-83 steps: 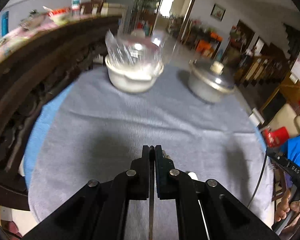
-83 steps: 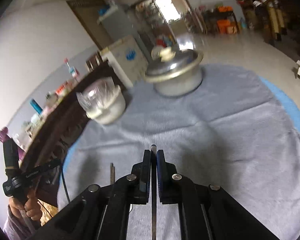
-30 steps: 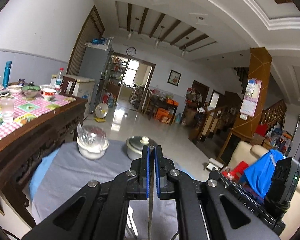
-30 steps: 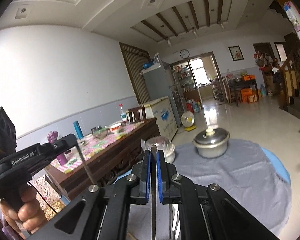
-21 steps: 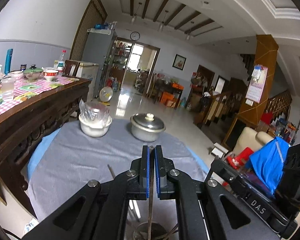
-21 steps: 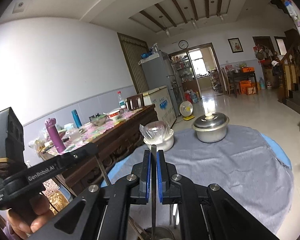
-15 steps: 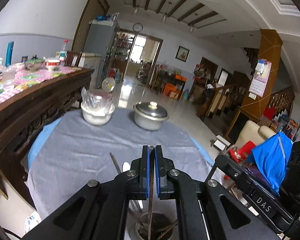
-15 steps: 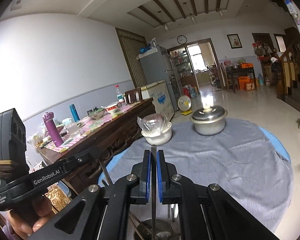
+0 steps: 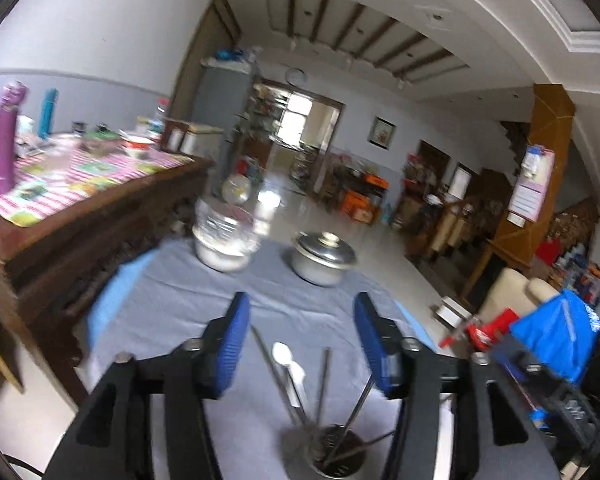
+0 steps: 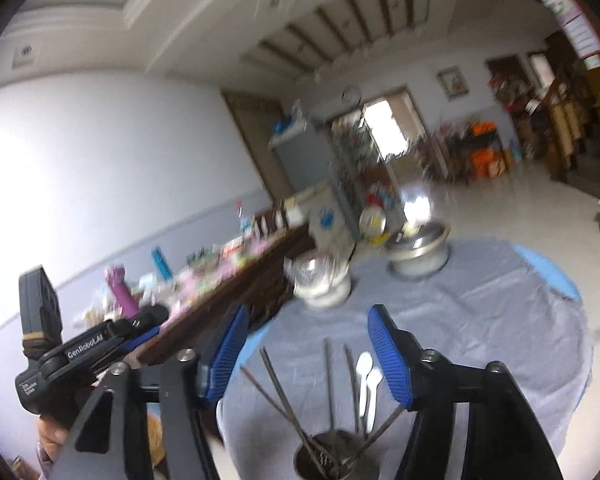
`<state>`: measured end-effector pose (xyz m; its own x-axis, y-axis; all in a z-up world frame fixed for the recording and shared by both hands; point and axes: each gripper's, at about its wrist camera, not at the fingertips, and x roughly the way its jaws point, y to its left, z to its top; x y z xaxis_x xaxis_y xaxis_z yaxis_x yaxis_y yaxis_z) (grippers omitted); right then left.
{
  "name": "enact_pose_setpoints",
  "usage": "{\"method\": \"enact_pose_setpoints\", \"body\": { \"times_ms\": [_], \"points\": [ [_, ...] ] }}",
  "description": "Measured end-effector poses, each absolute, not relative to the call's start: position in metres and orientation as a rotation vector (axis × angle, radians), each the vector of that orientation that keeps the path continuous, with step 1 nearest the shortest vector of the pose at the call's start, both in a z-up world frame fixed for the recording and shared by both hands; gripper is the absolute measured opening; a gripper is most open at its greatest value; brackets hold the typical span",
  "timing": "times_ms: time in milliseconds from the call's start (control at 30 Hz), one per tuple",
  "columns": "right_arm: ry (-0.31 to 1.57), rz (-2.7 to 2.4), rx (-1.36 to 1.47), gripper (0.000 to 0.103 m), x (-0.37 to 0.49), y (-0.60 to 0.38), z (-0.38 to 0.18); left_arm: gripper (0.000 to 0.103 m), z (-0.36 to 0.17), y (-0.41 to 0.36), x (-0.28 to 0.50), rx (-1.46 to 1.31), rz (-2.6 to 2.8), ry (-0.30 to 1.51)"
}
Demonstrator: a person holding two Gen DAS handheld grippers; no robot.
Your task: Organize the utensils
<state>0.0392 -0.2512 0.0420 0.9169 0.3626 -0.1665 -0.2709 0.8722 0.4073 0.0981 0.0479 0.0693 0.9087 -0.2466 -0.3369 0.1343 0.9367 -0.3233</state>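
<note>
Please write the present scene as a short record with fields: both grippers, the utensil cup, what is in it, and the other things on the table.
left gripper: open, empty, above the cup
right gripper: open, empty, above the cup
metal cup: upright, near table edge
contents: metal chopsticks leaning outward; white spoons
table cover: grey cloth
far side: lidded metal pot; white bowl with clear plastic

Chopsticks (image 9: 323,384) stood in the holder (image 9: 334,454) at the tabletop (image 9: 172,320) near edge; spoons (image 10: 367,380) lay just behind; bowl (image 9: 224,246) left of pot (image 9: 324,258), far side.
</note>
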Motion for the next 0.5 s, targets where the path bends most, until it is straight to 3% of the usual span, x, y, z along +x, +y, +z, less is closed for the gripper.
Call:
{"method": "enact_pose_setpoints", "body": {
  "times_ms": [267,500],
  "points": [
    [0.160,0.202,0.452,0.067,0.010,-0.294,0.051,0.064,0.052,0.075,0.097,-0.291,-0.066,0.443],
    [0.200,0.102,0.541,0.067,0.018,-0.336,0.034,0.065,0.014,0.091,0.114,-0.287,0.012,0.577]
  ]
}}
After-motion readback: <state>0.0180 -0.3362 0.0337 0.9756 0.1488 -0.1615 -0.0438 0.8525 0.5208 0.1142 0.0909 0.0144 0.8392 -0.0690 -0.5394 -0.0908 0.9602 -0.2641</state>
